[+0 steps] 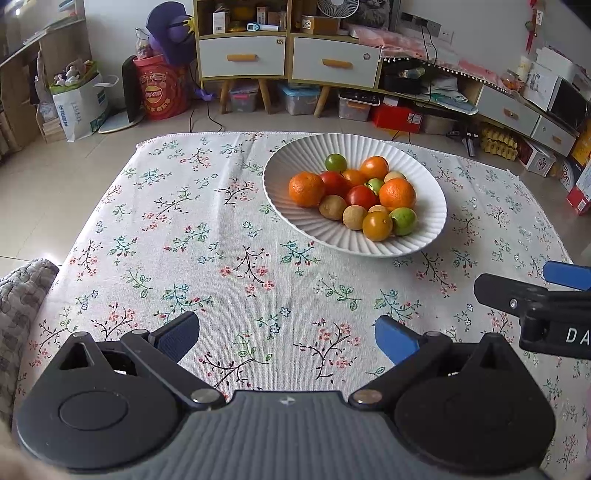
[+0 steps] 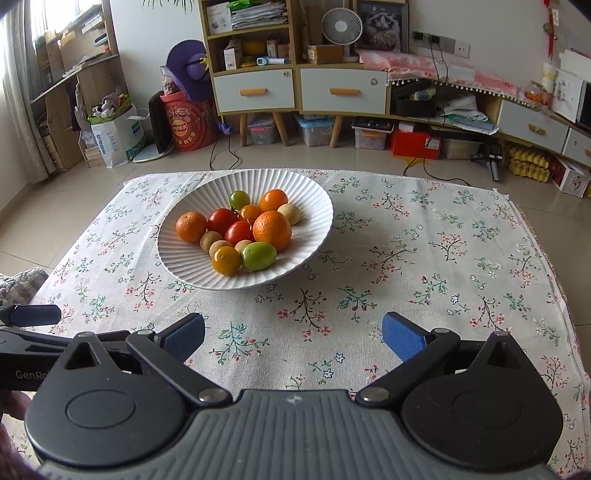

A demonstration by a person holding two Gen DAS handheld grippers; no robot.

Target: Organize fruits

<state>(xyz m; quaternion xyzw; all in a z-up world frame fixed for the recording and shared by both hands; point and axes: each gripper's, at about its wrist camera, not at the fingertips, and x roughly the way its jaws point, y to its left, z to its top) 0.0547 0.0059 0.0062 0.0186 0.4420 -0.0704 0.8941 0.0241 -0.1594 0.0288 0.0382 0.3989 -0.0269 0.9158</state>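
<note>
1. My left tool [image 1: 287, 338] is spread wide with nothing between the blue pads, low over the floral cloth [image 1: 221, 258] on the counter.
2. My right tool [image 2: 293, 339] is the same: wide apart, nothing held, over the cloth at the near edge.
3. Each tool shows in the other's view: the right at the right edge of the left view, the left at the left edge of the right view. They sit side by side, apart.
4. White ribbed bowl [image 2: 184, 258] sits on the cloth toward the far side of the counter, well apart from both tools.
5. All the fruit is in the bowl, bunched together and touching:
   - two oranges, large orange [image 2: 272, 230] and small orange [image 2: 191, 226]
   - red tomatoes [image 2: 238, 232] in the middle
   - yellow-orange tomato [image 2: 226, 260] at the near rim, just beside a green oval fruit [image 2: 259, 255]
   - green tomato [image 2: 239, 199] at the far side
   - several tan round fruits [image 2: 211, 241]; I can't tell what kind.
6. Behind the counter: tiled floor, drawer cabinet [image 2: 255, 90], small fan [image 2: 341, 27] on top.
</note>
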